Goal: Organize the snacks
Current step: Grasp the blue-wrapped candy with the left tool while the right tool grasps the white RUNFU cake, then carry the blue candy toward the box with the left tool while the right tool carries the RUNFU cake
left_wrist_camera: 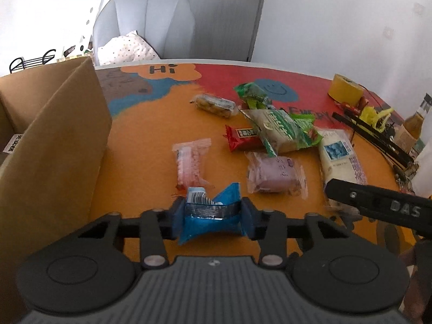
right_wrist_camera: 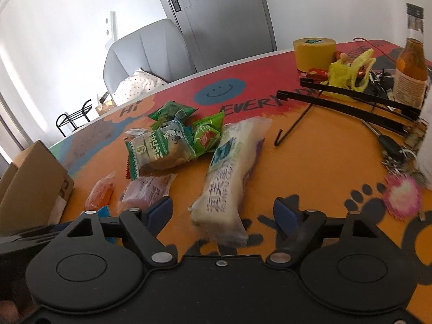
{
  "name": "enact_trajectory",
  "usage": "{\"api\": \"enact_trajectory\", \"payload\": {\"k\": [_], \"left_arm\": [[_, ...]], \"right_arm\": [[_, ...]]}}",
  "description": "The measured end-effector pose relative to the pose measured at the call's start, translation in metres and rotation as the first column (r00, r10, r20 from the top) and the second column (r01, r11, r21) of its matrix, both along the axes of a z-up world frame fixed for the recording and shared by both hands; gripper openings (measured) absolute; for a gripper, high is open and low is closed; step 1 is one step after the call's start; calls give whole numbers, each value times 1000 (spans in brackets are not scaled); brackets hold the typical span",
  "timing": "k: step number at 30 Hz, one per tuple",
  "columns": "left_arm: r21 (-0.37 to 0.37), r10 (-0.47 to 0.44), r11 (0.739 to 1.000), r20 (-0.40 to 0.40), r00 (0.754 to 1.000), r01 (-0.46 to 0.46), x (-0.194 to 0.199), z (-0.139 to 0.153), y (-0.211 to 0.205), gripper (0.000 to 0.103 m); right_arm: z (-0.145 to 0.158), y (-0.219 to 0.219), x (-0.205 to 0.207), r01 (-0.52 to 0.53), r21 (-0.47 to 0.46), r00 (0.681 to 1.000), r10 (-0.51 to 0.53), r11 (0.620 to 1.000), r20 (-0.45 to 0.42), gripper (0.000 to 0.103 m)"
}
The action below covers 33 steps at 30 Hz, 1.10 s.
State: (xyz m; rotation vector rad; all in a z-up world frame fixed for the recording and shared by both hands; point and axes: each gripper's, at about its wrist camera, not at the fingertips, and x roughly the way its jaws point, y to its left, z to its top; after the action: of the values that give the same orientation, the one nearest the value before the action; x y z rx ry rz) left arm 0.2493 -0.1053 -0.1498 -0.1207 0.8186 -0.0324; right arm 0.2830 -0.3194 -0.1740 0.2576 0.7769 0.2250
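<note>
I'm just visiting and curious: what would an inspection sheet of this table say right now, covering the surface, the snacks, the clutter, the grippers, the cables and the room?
Surface: colourful printed table, orange near, red far.
Job's things: loose snack packets; blue packet, pink packet, purple packet, long white packet, green packets; cardboard box at the left.
Clutter: yellow tape roll, bottle, black metal stand, keys with pink pompom.
Grippers: left gripper shut on the blue packet, which is crumpled; right gripper open, either side of the long white packet's near end, pads not touching.
Cables: thin red one at the far edge.
Surroundings: grey armchair, grey door, white walls.
</note>
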Motion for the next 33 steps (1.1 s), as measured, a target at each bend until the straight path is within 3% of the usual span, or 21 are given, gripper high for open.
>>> {"api": "enact_trajectory", "payload": {"k": [4,11,14,16,33], "left_arm": [[-26,-1,1000,21,1000,1,-1,6,4,28],[-43,10,999,31,999,-9,3,8,7,27],[-48,9,999,35,999,-7,3,9,7,26],[-49,8,999,40,999,-6,1,10,7,26],[-65,11,998,87,996,-5,-16,29,9,26]], "right_arm": [[0,9,7,6,-44,1000,-5,999,4,81],[-3,22,13,14,-130,1000,-10,991,26,79],[-3,26,11,15,-196,999,-7,981,43,62],[-3,24,8,28,-229,998,-16,973,54,40],[13,-7,-34,15,-113,996,-5,993,89,26]]}}
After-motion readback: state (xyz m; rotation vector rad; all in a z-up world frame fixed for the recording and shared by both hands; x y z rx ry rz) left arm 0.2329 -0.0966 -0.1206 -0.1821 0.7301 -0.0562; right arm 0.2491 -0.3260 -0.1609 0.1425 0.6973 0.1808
